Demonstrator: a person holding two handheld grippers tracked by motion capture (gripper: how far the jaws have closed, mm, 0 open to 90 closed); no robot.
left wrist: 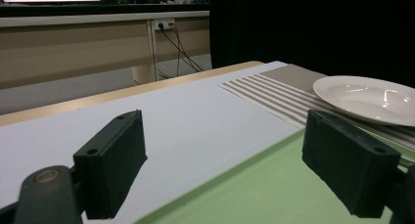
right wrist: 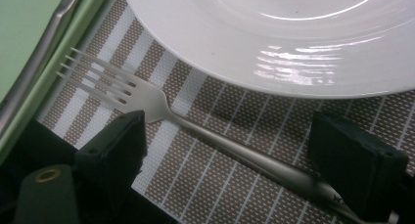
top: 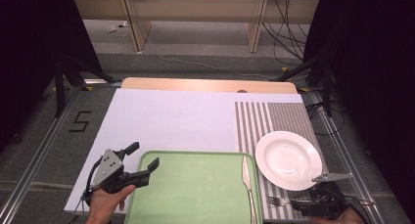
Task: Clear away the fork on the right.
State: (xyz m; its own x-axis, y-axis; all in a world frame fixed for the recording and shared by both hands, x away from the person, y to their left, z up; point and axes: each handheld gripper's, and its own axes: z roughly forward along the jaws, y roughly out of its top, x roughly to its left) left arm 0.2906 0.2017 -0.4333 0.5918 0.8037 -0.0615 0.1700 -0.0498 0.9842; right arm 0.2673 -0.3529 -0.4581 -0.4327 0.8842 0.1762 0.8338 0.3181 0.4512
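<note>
A silver fork lies on the striped placemat just below the white plate, its tines pointing toward the green tray. My right gripper is open and low over the mat, one jaw on either side of the fork's handle and neither closed on it. From above, the fork and right gripper sit at the table's near right corner. My left gripper is open and holds nothing. It hovers at the tray's left edge.
A table knife rests along the tray's right rim. The plate stands on the placemat, and a white sheet covers the table's left and middle. Floor cables and a wooden desk lie beyond the far edge.
</note>
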